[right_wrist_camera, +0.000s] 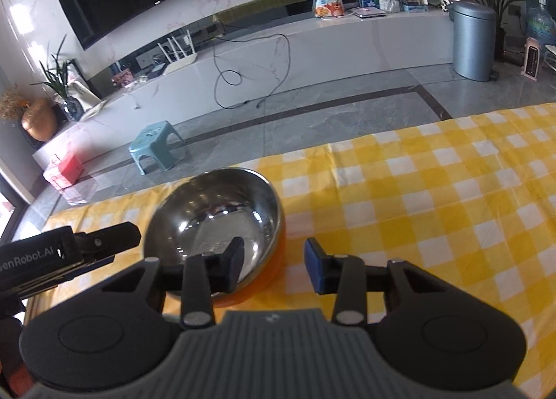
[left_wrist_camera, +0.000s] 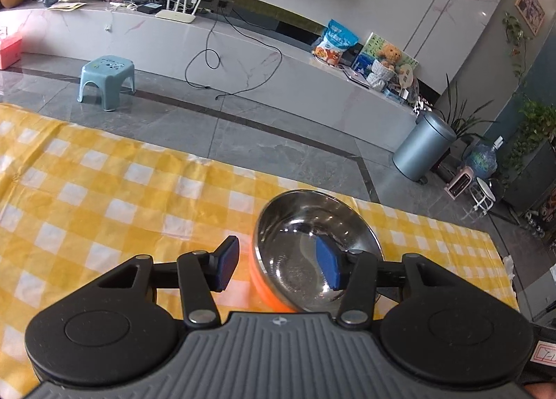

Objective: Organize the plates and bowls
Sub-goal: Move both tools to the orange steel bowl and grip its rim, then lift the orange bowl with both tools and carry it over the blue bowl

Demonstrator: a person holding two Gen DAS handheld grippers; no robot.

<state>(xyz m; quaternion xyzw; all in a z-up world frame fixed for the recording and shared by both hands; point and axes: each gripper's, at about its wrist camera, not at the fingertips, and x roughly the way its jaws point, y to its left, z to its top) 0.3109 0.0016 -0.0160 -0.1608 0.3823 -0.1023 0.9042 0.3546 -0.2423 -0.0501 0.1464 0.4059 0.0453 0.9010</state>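
Observation:
A steel bowl with an orange outer wall stands on the yellow checked tablecloth. My left gripper is open and straddles its left rim, one finger inside the bowl and one outside. The same bowl shows in the right wrist view. My right gripper is open and straddles its right rim, left finger inside, right finger outside over the cloth. The left gripper's body shows at the left of that view. No plates are in view.
The table's far edge runs just behind the bowl, with grey tiled floor beyond. A small teal stool, a grey bin and a white TV bench stand across the floor. Checked cloth stretches to the right of the bowl.

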